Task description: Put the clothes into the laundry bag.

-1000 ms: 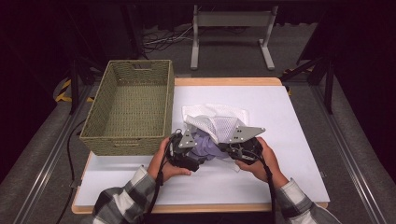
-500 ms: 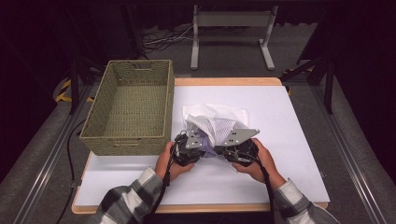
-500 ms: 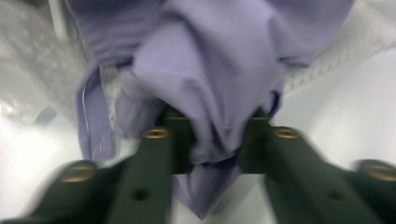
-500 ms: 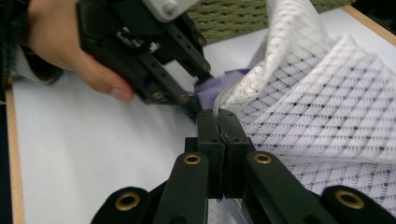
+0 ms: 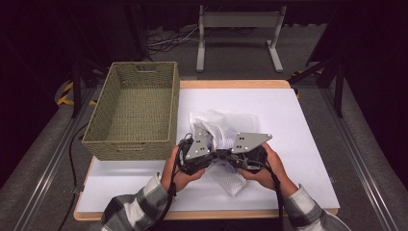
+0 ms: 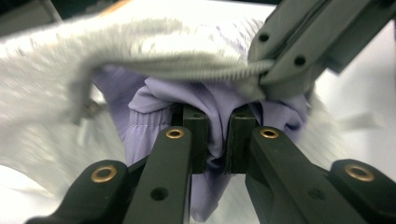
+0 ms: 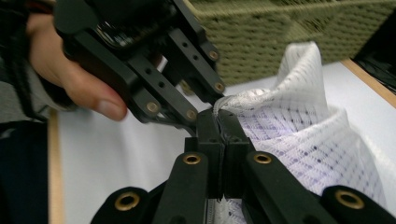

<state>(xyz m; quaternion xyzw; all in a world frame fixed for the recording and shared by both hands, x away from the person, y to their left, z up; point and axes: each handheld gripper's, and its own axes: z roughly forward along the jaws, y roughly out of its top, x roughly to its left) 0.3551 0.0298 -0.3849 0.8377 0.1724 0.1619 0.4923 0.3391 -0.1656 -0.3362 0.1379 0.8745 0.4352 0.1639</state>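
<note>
Mesh bag: a white mesh laundry bag (image 5: 226, 132) lies on the white tabletop (image 5: 298, 120), just right of the wicker basket, with its near end gathered up between the two tongs.
Bag contents: a lilac garment (image 6: 219, 100) sits inside the mesh bag; its colour shows through the netting in the right gripper view (image 7: 299, 135), and in the left gripper view it bulges out at the bag's mouth.
Left tongs: the left tongs (image 6: 218, 140) have just been closing and now clench a fold of the lilac garment, with cloth bunched between the pads.
Right tongs: the right tongs (image 7: 218, 126) are clamped tight on the rim of the mesh bag, with the netting pinched between the pads.
Tongs together: in the high view the left tongs (image 5: 211, 156) and right tongs (image 5: 228, 156) meet almost tip to tip over the near part of the bag.
Wicker basket: an olive-green woven basket (image 5: 134, 139) stands at the left edge of the tabletop; its woven floor shows bare, with nothing lying in it.
Hands: the left hand (image 5: 180, 168) and right hand (image 5: 264, 171) come up from the near edge in plaid sleeves.
</note>
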